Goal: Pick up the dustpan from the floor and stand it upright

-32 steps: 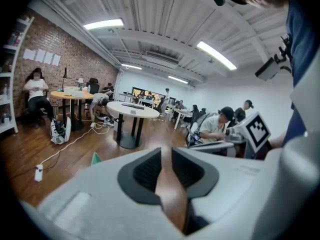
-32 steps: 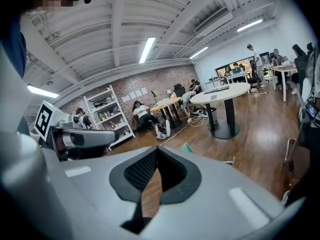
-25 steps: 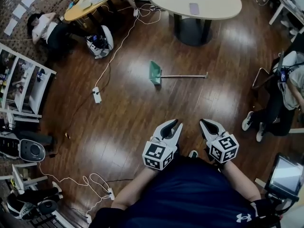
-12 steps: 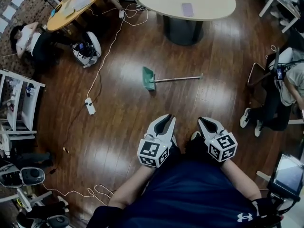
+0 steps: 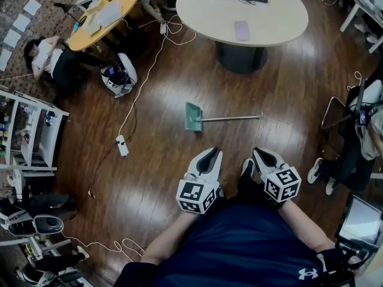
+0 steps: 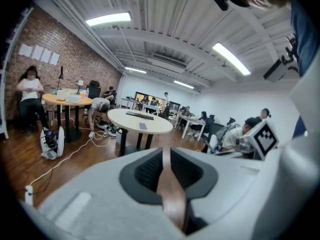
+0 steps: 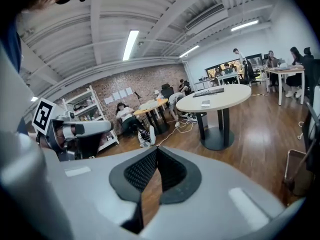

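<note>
The green dustpan (image 5: 193, 117) sits lower in the frame than a second ago, closer to both grippers. It lies on the wooden floor (image 5: 155, 160) at centre, its handle pointing right. The left gripper (image 5: 213, 153) and right gripper (image 5: 259, 152), at lower centre, have their fingers pressed together and hold nothing.

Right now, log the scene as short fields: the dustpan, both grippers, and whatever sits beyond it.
dustpan: green pan with a long metal handle, lying flat on the brown wooden floor, untouched
left gripper: shut, empty, short of the dustpan
right gripper: shut, empty, beside the left
beyond dustpan: oval white table
</note>
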